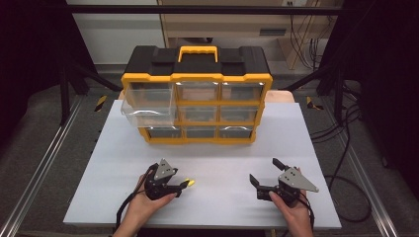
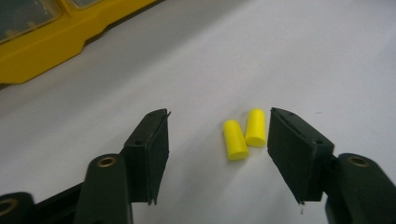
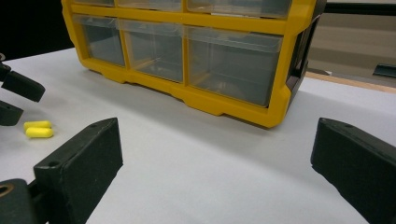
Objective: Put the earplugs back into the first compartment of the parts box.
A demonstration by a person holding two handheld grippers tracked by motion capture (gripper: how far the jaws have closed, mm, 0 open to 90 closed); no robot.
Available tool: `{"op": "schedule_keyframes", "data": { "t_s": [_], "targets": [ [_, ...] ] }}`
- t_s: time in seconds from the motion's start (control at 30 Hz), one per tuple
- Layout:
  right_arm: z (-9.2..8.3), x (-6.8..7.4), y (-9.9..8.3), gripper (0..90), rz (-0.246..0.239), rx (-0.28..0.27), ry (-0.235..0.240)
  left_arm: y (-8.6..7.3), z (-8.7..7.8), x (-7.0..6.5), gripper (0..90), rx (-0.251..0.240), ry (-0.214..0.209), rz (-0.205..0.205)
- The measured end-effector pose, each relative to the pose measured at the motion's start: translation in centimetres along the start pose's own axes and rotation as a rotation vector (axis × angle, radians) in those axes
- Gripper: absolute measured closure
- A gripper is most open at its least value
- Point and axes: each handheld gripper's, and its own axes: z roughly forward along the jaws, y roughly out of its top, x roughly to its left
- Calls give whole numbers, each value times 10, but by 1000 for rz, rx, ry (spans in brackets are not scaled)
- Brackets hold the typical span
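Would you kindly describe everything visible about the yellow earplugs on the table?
Two yellow earplugs, short cylinders with rounded tips that look like soft foam, lie side by side and touching on the white table. They sit between the open jaws of the left gripper, nearer its right jaw, ungrasped. The organizer stands well beyond them.

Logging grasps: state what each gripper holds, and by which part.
Nothing is held. Left gripper is open around two yellow earplugs lying on the table; right gripper is open and empty.

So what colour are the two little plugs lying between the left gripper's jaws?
Bright yellow plugs, clearest in the left gripper view.
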Motion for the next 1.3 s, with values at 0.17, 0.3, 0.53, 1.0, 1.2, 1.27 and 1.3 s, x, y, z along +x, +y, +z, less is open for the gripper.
{"op": "schedule_keyframes", "data": {
  "t_s": [0.17,0.3,0.53,1.0,1.2,1.27,1.3],
  "targets": [
    [0,0,0,24,2,2,1,-1,3,-1,481,19,-11,-3],
    [0,0,0,24,1,3,1,-2,6,-2,535,25,-15,-8],
    [1,0,0,24,-4,5,3,-3,7,-3,598,34,-10,-11],
    [1,0,0,27,-1,6,5,-4,9,-2,664,51,1,-6],
    [1,0,-1,27,-1,6,8,-3,11,-2,674,59,2,-8],
    [1,1,-1,27,-1,6,7,-3,12,-2,682,57,3,-8],
    [1,0,-1,27,-1,6,7,-3,12,-2,691,57,3,-8]
  ]
}}
